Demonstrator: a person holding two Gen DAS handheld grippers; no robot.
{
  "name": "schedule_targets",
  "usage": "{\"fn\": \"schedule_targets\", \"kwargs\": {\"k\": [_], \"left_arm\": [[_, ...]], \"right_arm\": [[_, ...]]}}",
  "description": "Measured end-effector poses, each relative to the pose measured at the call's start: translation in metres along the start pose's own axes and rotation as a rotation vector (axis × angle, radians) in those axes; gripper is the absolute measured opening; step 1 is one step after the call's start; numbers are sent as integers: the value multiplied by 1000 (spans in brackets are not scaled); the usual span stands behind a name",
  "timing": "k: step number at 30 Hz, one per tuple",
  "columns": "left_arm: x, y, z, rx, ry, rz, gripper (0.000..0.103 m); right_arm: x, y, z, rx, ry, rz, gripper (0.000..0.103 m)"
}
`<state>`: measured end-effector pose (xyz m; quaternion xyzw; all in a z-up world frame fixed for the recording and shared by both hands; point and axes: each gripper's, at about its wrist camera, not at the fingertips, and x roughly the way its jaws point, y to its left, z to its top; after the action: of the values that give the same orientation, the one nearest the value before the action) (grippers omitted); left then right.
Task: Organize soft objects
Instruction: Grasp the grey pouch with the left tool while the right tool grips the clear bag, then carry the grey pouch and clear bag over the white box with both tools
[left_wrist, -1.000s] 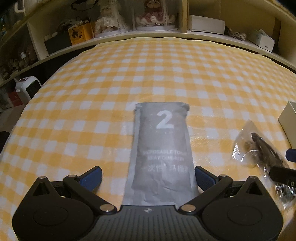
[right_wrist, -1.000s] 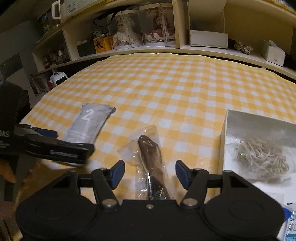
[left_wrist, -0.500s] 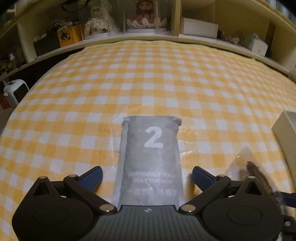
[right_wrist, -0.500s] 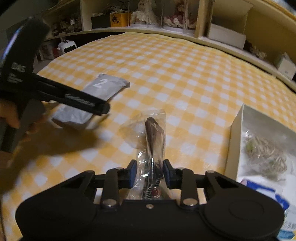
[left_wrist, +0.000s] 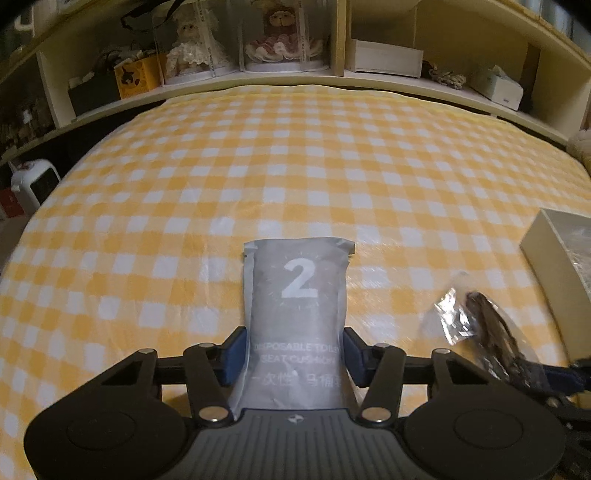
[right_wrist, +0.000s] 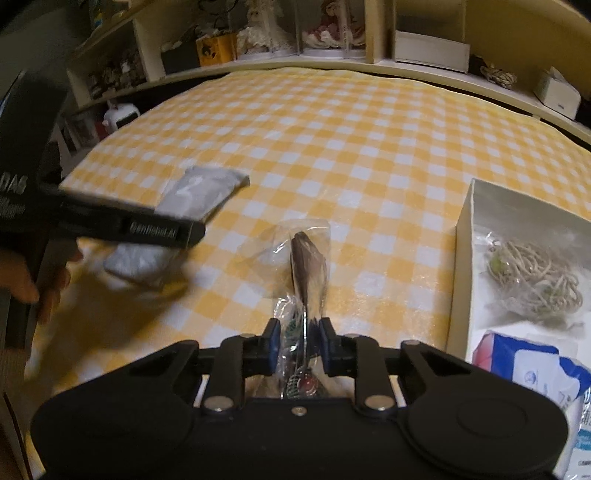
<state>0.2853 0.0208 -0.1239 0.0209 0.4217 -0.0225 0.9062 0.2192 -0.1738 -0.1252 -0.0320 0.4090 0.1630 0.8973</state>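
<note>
My left gripper (left_wrist: 294, 354) is shut on a grey packet marked "2" (left_wrist: 297, 314), a disposable toilet seat cushion, over the yellow checked cloth. In the right wrist view the grey packet (right_wrist: 195, 195) sits partly behind the left gripper's body (right_wrist: 122, 225). My right gripper (right_wrist: 300, 347) is shut on a clear plastic bag with a dark brown item inside (right_wrist: 304, 266); the bag (left_wrist: 476, 325) also shows at right in the left wrist view.
A white open box (right_wrist: 461, 236) stands at the right, holding a coil of beige string (right_wrist: 535, 277) and a blue-and-white pack (right_wrist: 532, 369). Shelves with dolls (left_wrist: 280, 40) and boxes run along the far edge. A small white heater (left_wrist: 35, 181) stands off the left side.
My left gripper has closed on the grey packet and lifted its near end. My right gripper has closed on the clear bag and holds it lifted.
</note>
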Motion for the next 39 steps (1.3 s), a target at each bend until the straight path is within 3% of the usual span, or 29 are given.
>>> {"fn": "schedule_targets", "kwargs": {"k": [13,25,39], "left_arm": [[-46,-3,-17,-62,-23,-40,53],[-96,-20,6,-87,-112,-72,53],[-144,-68,32,-58,-191,-135,53]], "right_arm": [[-17,-7,-1,79,-54,9,17],[-64,-21,10,179,-188,29,17],[-132,-69,10,245,-261,-59,17]]}}
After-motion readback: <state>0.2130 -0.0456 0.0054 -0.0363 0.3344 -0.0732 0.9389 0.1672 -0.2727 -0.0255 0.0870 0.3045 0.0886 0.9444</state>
